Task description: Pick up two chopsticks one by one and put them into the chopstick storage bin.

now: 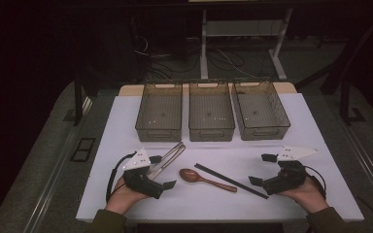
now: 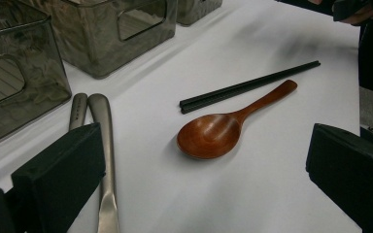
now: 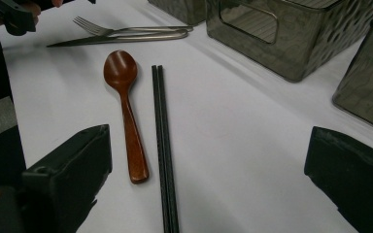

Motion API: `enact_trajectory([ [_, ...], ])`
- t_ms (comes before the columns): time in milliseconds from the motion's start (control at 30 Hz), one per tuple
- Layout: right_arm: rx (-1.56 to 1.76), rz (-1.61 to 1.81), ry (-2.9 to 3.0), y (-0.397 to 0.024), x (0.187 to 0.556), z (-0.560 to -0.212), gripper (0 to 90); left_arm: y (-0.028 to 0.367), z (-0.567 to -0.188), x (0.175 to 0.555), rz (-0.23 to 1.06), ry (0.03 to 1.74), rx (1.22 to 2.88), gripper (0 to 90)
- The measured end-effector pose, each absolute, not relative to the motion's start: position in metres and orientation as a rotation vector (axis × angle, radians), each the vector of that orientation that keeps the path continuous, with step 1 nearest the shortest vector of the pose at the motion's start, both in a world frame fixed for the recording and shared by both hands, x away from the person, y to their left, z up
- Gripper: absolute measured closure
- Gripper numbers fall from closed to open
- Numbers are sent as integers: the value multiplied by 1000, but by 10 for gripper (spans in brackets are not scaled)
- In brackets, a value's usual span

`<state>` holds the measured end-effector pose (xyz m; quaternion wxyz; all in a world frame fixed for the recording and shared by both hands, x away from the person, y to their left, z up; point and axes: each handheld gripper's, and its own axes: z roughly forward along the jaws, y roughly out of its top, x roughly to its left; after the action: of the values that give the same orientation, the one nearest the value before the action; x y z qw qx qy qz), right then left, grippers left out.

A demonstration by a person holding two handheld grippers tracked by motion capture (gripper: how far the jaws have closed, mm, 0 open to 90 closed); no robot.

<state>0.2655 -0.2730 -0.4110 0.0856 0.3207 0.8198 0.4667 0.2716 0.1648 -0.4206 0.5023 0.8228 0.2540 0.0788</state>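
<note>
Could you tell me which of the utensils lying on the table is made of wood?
The brown wooden spoon, lying between the metal fork and knife and the black chopsticks.

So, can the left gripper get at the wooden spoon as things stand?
Probably yes. The left gripper is open, and the wooden spoon lies on bare white table just ahead of its jaws. The chopsticks lie apart on the spoon's far side, the metal cutlery off beside one jaw.
</note>
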Motion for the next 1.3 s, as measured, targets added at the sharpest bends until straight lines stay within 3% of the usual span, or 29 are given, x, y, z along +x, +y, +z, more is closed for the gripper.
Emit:
enact_trajectory([
  [833,920,1336,2514,-249,278,-417,56,162,-423,272,185,609,1987,0],
  [1000,919,1302,2528,-247,277,-419,242,163,-422,273,186,611,1984,0],
  [1033,919,1302,2528,-247,277,-419,242,163,-422,272,186,610,1983,0],
  [1067,909,1286,2539,-246,277,-420,311,163,-422,272,187,609,1983,1],
  [1300,884,1249,2572,-243,277,-424,450,163,-422,273,193,598,1983,21],
])
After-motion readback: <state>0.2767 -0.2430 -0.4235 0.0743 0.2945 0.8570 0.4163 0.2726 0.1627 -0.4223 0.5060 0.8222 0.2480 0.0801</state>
